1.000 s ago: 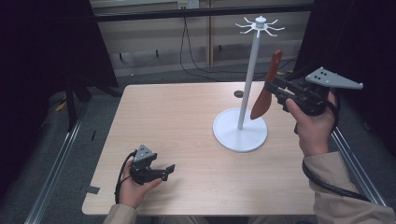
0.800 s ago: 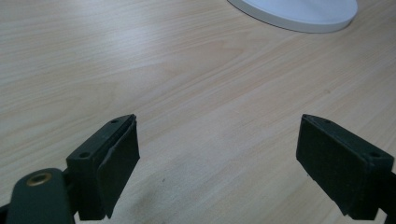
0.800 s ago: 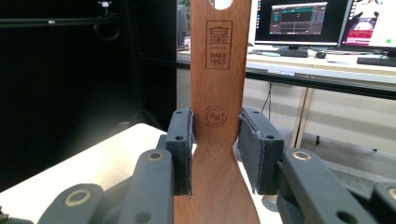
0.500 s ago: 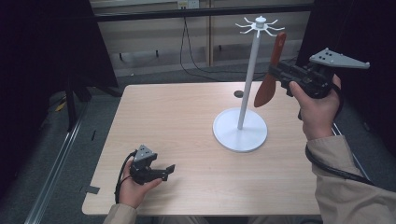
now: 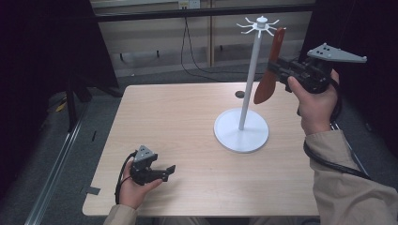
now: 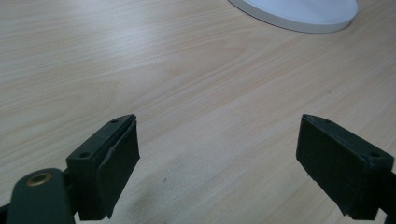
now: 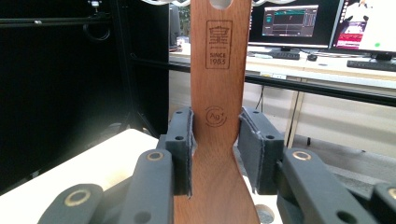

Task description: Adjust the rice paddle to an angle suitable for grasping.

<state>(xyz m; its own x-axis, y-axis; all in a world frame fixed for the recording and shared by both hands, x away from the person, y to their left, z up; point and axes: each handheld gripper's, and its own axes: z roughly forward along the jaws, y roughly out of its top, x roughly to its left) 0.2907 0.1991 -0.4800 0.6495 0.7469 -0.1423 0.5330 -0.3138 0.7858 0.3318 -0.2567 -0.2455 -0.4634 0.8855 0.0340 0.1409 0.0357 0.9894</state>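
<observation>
Your right gripper point(image 5: 280, 71) is pinching the wooden spatula point(image 5: 270, 70) across the narrow neck of its handle, blade hanging down and the handle end up beside the hooks point(image 5: 259, 24) at the top of the white stand point(image 5: 241, 136). In the right gripper view the pads press on both edges of the handle point(image 7: 217, 93), just below the stamped marks, and the hanging hole point(image 7: 219, 3) sits at the very top of the frame.

Judge the spatula as stiff and light: it won't bend, but smooth wood can pivot between the pads (a flat board gripped by its edges likes to swing). Your hold near the neck looks sound, since it leaves the hole end free for a hook. The thin hooks may flex, so ease on gently.

Your left gripper point(image 5: 162, 172) rests low over the tabletop point(image 5: 187, 112) near the front edge, jaws spread wide and holding nothing, well apart from the stand's base.
</observation>
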